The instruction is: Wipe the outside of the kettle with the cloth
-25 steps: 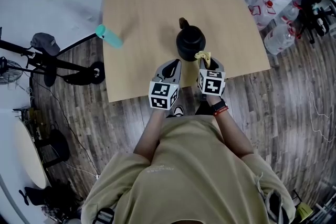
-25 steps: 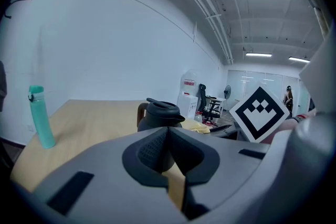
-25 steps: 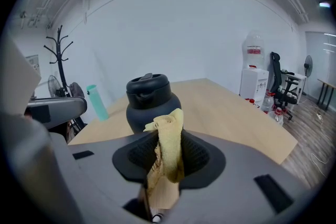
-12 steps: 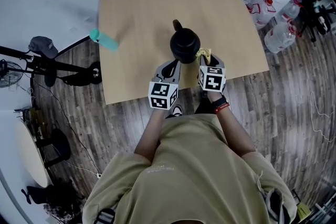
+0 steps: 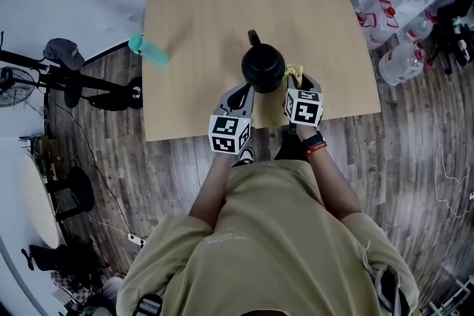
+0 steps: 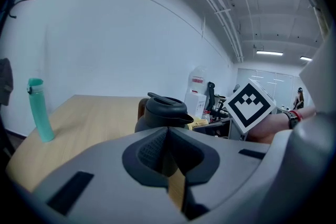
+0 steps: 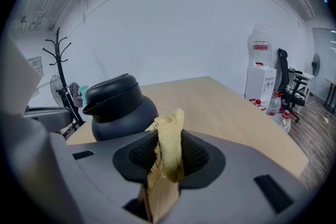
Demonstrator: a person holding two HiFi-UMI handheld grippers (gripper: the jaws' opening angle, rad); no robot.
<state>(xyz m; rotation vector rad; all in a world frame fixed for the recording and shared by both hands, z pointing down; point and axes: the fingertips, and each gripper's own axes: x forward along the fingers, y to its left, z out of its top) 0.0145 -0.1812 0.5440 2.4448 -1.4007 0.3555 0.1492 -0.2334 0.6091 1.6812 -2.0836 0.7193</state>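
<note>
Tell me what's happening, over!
Right tool shut on yellow cloth, beside black kettle. Left tool shut, empty. Teal bottle well clear.

A black kettle [image 5: 264,67] stands on the table [image 5: 207,4], its spout pointing away from the person. The left gripper [image 5: 241,93] is just beside the kettle, on the person's side and slightly left. The right gripper [image 5: 298,85] is just right of the kettle, with a yellow cloth [image 5: 294,72] sticking from its tip (contact with the kettle unclear). A teal bottle [image 5: 149,51] is well left of the kettle.
</note>
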